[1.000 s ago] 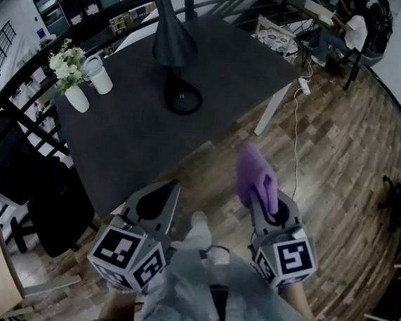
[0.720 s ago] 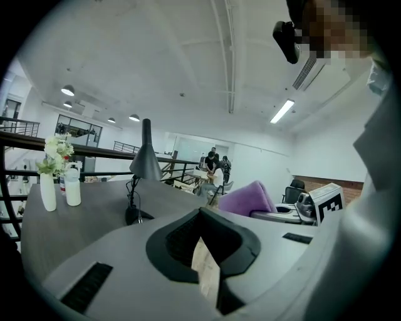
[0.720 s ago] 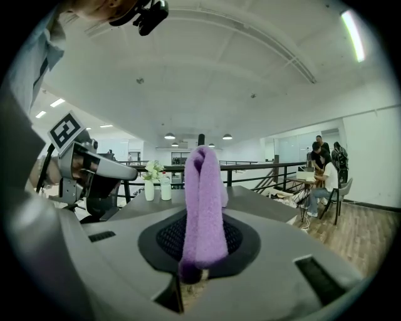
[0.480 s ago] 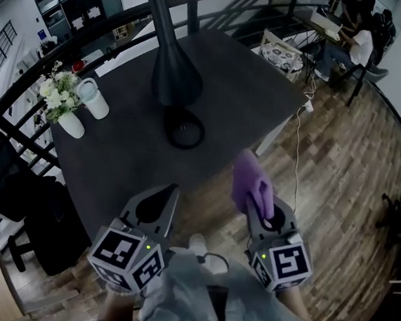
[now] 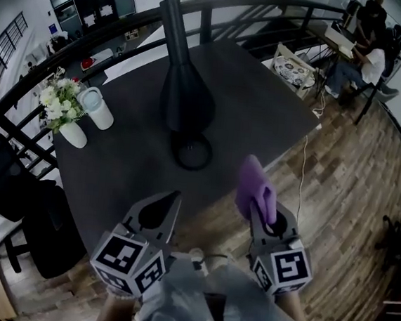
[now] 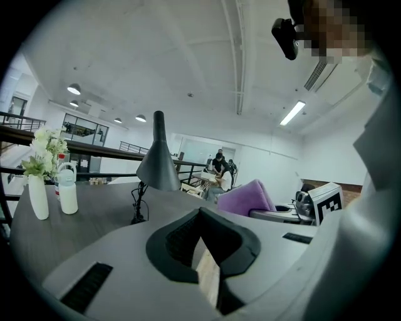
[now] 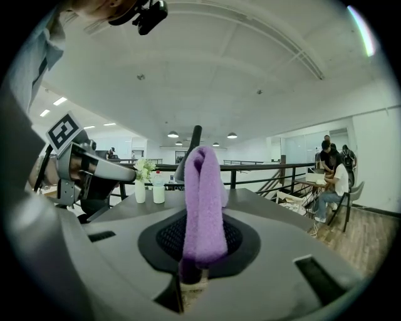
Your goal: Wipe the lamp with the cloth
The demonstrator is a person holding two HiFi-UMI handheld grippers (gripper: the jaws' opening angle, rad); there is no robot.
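Closer now than a second ago, the table [image 5: 115,162] and the lamp [image 5: 185,98] sit lower and larger in the head view. The tip of the left gripper [image 5: 172,196], which was short of the table over the floor, now lines up with the table's near edge.

The left gripper's jaws are pressed together at the tips with nothing between them; only a wedge of wooden floor [image 5: 340,177] shows through the gap behind the tips. The right gripper [image 5: 259,208] pinches the purple cloth [image 5: 254,186], which stands up out of its jaws in a folded loop. It hangs over the floorboards just short of the table edge, well apart from the lamp.

The lamp is black, with a tall neck widening into a cone shade, and a ring-shaped base [image 5: 193,152] lying flat on the dark tabletop. It stands upright near the middle of the table, untouched by either gripper. Towards the table's left side a white vase [image 5: 72,133] of pale flowers stands just beside a white bottle [image 5: 99,111]. A black railing [image 5: 93,33] curves behind the table, and people [image 5: 369,56] sit at a far desk at the upper right.
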